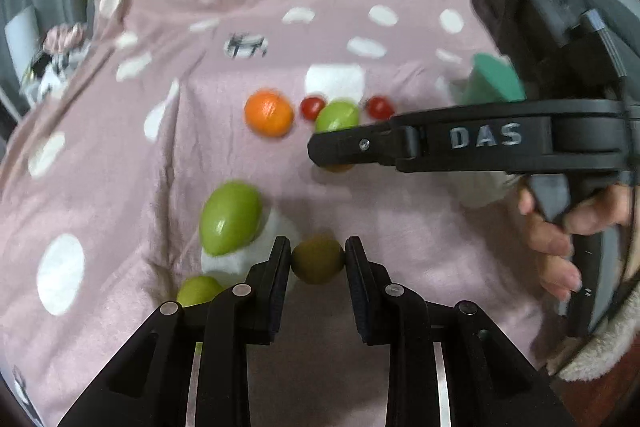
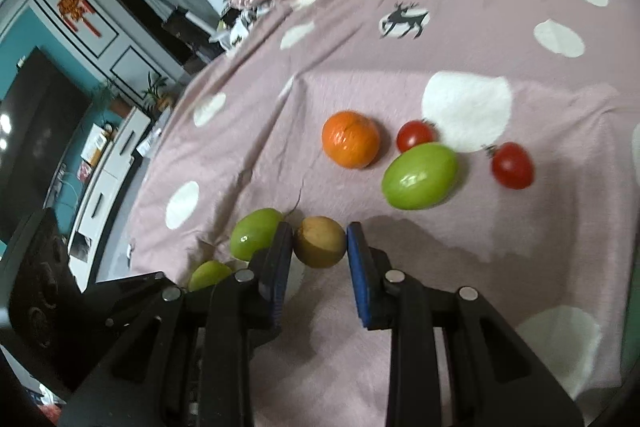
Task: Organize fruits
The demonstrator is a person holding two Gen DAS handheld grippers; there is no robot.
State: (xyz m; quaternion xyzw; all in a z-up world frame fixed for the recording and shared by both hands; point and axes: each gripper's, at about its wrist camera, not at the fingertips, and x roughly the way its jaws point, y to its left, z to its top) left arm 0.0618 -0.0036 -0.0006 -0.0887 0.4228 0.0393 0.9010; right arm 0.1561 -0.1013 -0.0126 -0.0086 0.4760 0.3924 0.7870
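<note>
Okay, status. Left gripper (image 1: 318,253): fingers pinched on a round olive-brown fruit (image 1: 318,259), with both pads against its sides. I can't tell whether it sits on the blanket or is lifted off it.

Right gripper (image 2: 320,241): closed on a tan-brown fruit (image 2: 320,242) the same way, pads on either side. A shadow falls on the cloth just behind it. From the left wrist cam, the right tool reaches in from the right side, further back than the left fingers, with the right hand (image 1: 560,231) on its grip.

All of it is on a pink polka-dot blanket (image 2: 520,267) with a reindeer print (image 2: 404,19).

- Far group: a mandarin (image 2: 351,139), then two cherry tomatoes (image 2: 415,135) (image 2: 513,165).
- An oval green fruit (image 2: 420,175) lies between the tomatoes and slightly nearer. It touches or nearly touches the left tomato.
- Near group: a mid-size green fruit (image 1: 230,219) just left of the left fingers, over a white dot.
- A smaller green fruit (image 1: 198,291) sits nearer still, partly hidden behind the left finger linkage.

Left cam is motion-blurred, so the far items are soft.
</note>
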